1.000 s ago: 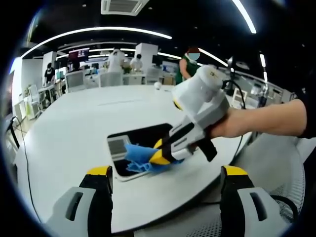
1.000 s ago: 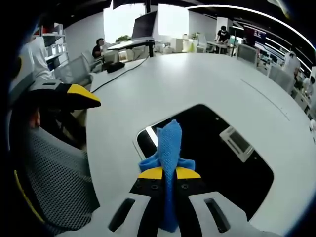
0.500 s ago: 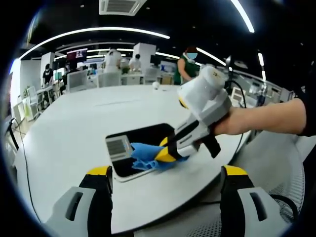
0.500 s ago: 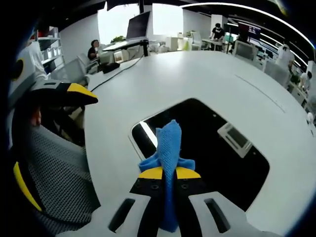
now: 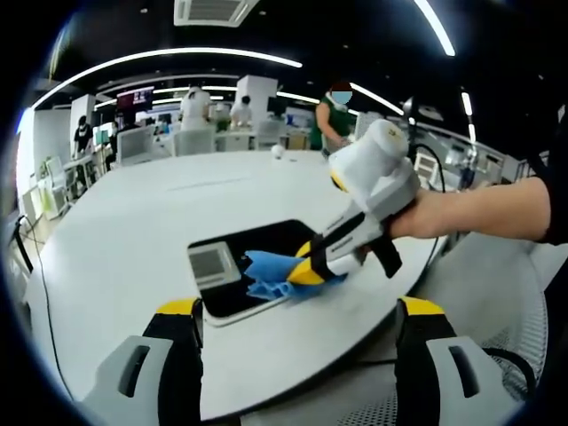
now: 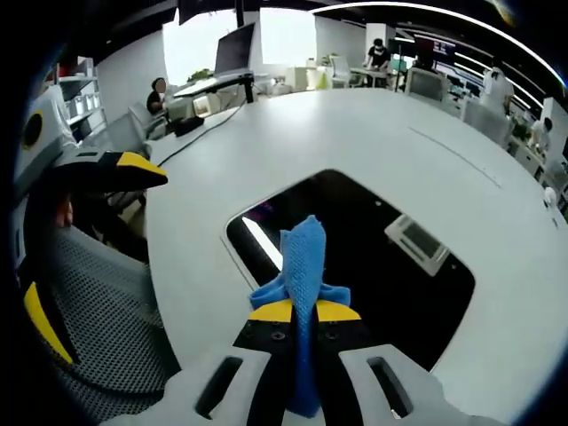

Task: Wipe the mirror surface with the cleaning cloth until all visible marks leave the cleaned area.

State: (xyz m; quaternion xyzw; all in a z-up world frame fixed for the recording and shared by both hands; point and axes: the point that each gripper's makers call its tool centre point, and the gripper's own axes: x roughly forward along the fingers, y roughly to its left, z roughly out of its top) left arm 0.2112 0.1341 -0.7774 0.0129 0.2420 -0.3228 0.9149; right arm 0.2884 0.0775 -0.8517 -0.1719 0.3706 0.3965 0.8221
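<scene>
The right gripper (image 5: pixel 306 271) slants down onto the mirror (image 6: pixel 355 257), jaws clamped on the blue cloth (image 6: pixel 304 257). The left gripper (image 5: pixel 297 355) hovers near the counter (image 5: pixel 133 240) edge, jaws apart.

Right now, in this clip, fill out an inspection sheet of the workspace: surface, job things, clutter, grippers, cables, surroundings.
Surface: white table, round-edged.
Job's things: mirror lies flat on the table, reflecting dark ceiling and a ceiling vent; blue cleaning cloth rests on it.
Clutter: small white ball at the far edge.
Grippers: right gripper shut on the cloth; left gripper open, hovering off the table's near edge.
Cables: black cable across the table's far side.
Surroundings: open office, mesh chair, monitor, people at desks.
</scene>
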